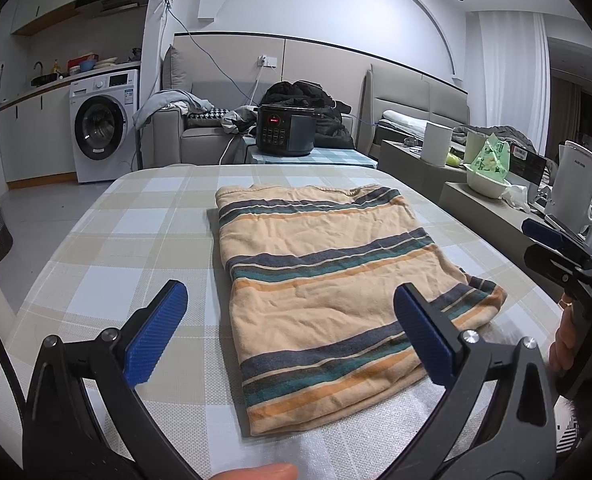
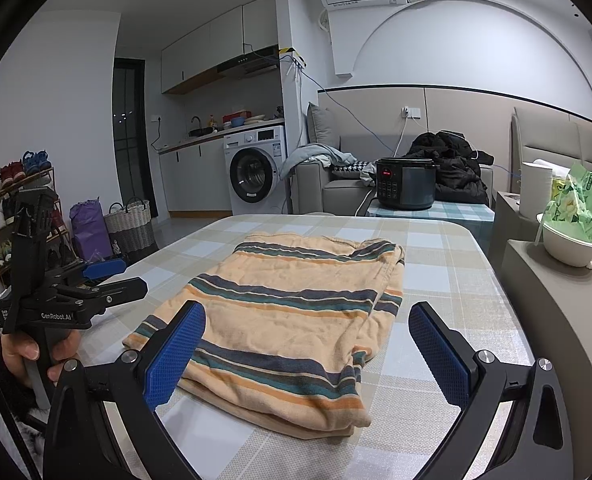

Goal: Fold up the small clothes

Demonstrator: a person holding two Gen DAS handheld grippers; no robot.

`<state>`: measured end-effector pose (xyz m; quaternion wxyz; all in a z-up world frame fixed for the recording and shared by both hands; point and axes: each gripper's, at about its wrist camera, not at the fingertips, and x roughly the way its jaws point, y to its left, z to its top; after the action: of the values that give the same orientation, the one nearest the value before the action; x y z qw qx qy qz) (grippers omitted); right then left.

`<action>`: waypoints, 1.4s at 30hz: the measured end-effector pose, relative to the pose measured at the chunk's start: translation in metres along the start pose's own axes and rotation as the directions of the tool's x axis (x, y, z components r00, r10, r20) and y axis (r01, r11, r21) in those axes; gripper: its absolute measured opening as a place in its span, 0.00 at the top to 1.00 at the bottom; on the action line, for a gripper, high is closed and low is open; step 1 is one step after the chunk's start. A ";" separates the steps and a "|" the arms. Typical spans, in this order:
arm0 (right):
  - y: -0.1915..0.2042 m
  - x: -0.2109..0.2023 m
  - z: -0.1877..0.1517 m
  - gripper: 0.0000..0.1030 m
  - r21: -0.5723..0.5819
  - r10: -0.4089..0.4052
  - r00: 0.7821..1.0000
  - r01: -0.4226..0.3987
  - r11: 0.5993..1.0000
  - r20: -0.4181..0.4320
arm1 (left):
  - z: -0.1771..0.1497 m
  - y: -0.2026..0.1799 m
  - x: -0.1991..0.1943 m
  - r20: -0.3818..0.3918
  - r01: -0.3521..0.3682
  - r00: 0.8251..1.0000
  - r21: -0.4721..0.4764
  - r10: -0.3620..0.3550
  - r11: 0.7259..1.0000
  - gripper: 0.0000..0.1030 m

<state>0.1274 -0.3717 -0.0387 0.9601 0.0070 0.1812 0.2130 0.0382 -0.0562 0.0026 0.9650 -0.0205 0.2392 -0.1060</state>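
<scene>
A peach garment with teal, navy and orange stripes [image 1: 320, 276] lies folded into a rough rectangle on the checked tablecloth [image 1: 116, 240]. My left gripper [image 1: 292, 312] hovers open above its near end, blue pads wide apart and empty. In the right wrist view the same garment [image 2: 288, 316] lies ahead, and my right gripper [image 2: 308, 332] hangs open over its near edge, holding nothing. The left gripper [image 2: 108, 276] shows at the left of that view, held by a hand. The right gripper [image 1: 552, 244] appears at the right edge of the left wrist view.
A black rice cooker [image 1: 286, 130] stands on a small checked table beyond the far edge. To the right a low counter [image 1: 476, 208] holds a white bowl with a green bag [image 2: 572, 236], a white cup and a kettle [image 1: 576, 188]. Sofa, washing machine [image 2: 256, 172] and shoe rack lie behind.
</scene>
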 end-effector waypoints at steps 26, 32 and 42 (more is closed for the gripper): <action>0.000 0.000 0.000 0.00 0.001 0.000 1.000 0.000 1.000 -0.003 | 0.000 0.000 0.001 0.000 0.000 1.000 0.000 0.000 1.000 0.00; 0.000 0.000 0.000 0.00 0.001 0.000 1.000 0.000 1.000 -0.002 | 0.000 0.000 0.000 0.000 -0.001 1.000 -0.001 0.001 1.000 0.00; 0.001 0.000 0.000 0.00 0.001 -0.001 1.000 0.001 1.000 -0.002 | -0.001 -0.001 0.002 0.005 -0.015 1.000 -0.003 0.015 1.000 0.00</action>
<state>0.1273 -0.3712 -0.0382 0.9600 0.0070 0.1823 0.2126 0.0394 -0.0571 0.0007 0.9664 -0.0201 0.2368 -0.0982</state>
